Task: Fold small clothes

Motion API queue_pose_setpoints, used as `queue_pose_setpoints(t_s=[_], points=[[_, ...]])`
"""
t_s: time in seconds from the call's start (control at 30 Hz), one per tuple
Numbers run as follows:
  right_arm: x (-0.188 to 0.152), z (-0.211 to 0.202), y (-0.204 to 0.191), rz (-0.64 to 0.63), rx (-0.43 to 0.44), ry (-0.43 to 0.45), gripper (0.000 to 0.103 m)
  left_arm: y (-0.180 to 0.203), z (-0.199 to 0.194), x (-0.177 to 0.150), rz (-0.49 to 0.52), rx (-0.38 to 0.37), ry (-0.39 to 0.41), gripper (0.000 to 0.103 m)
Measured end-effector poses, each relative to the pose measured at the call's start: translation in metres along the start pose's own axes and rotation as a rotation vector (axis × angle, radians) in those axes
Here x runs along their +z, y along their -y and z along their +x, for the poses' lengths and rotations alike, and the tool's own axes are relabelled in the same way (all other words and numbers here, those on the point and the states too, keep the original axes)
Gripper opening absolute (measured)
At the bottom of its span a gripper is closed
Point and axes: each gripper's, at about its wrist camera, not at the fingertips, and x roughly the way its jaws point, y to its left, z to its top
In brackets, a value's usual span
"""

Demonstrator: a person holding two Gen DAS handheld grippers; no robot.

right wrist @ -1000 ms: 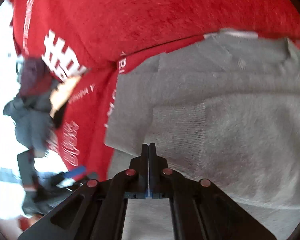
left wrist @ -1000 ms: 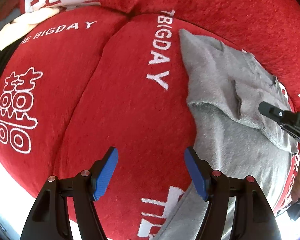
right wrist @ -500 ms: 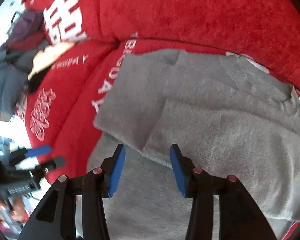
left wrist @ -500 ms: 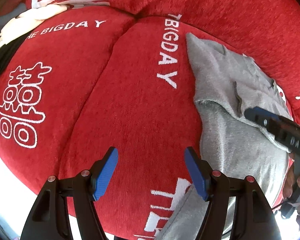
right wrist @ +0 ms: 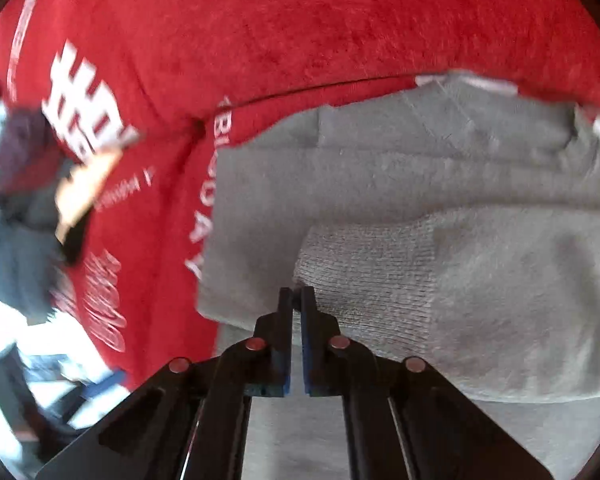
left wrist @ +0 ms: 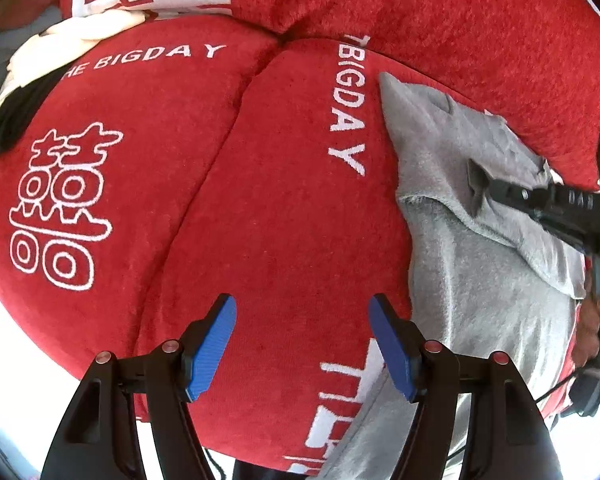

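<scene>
Slippage is the main risk: the right gripper (right wrist: 297,294) has its fingers pinched almost together on the ribbed cuff (right wrist: 364,276) of the grey sweater (left wrist: 476,264), catching only the cuff's corner, so a quick pull could tug the knit free. The sweater lies partly folded on the red sofa cushion (left wrist: 284,208), right of its white lettering. The left gripper (left wrist: 302,344) hovers over bare cushion with fingers spread and empty, well away, so nothing pins the garment and it may drag along.
</scene>
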Motion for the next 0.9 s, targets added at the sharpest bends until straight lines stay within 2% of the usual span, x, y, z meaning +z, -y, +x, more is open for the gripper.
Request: queue_pose_setpoints(t_s=[0.07, 0.1, 0.17, 0.2, 0.27, 0.3, 0.43, 0.5, 0.57, 0.7, 0.9], points=[[0.000, 0.017, 0.001, 0.023, 0.116, -0.067, 0.004, 0.001, 0.001, 0.000, 0.013, 0.015, -0.012, 0.070], [-0.003, 0.023, -0.003, 0.017, 0.122, -0.101, 0.004, 0.002, 0.001, -0.001, 0.014, 0.018, -0.019, 0.070], [-0.016, 0.015, -0.019, -0.065, 0.020, -0.083, 0.011, 0.006, -0.003, -0.002, 0.016, 0.015, -0.030, 0.070], [-0.025, 0.006, -0.024, -0.092, 0.011, -0.074, 0.016, 0.010, -0.007, -0.002, 0.025, 0.010, -0.029, 0.070], [-0.044, -0.012, -0.020, -0.088, 0.021, -0.079, 0.051, 0.025, -0.014, -0.002, 0.063, -0.009, -0.037, 0.070], [-0.057, -0.023, -0.012, -0.064, 0.034, -0.083, 0.056, 0.032, -0.015, -0.002, 0.081, -0.020, -0.041, 0.070], [-0.105, -0.053, 0.037, 0.102, 0.038, -0.114, 0.056, 0.072, -0.016, -0.003, 0.177, -0.039, -0.044, 0.070], [-0.125, -0.064, 0.065, 0.192, 0.036, -0.118, 0.056, 0.092, -0.012, -0.004, 0.218, -0.048, -0.051, 0.101], [-0.145, -0.074, 0.088, 0.271, 0.029, -0.105, 0.057, 0.108, -0.010, -0.006, 0.246, -0.061, -0.045, 0.102], [-0.171, -0.094, 0.123, 0.383, 0.013, -0.075, 0.057, 0.136, 0.000, -0.012, 0.302, -0.076, -0.085, 0.102], [-0.177, -0.108, 0.139, 0.405, -0.017, -0.056, 0.058, 0.152, 0.008, -0.019, 0.326, -0.050, -0.125, 0.102]])
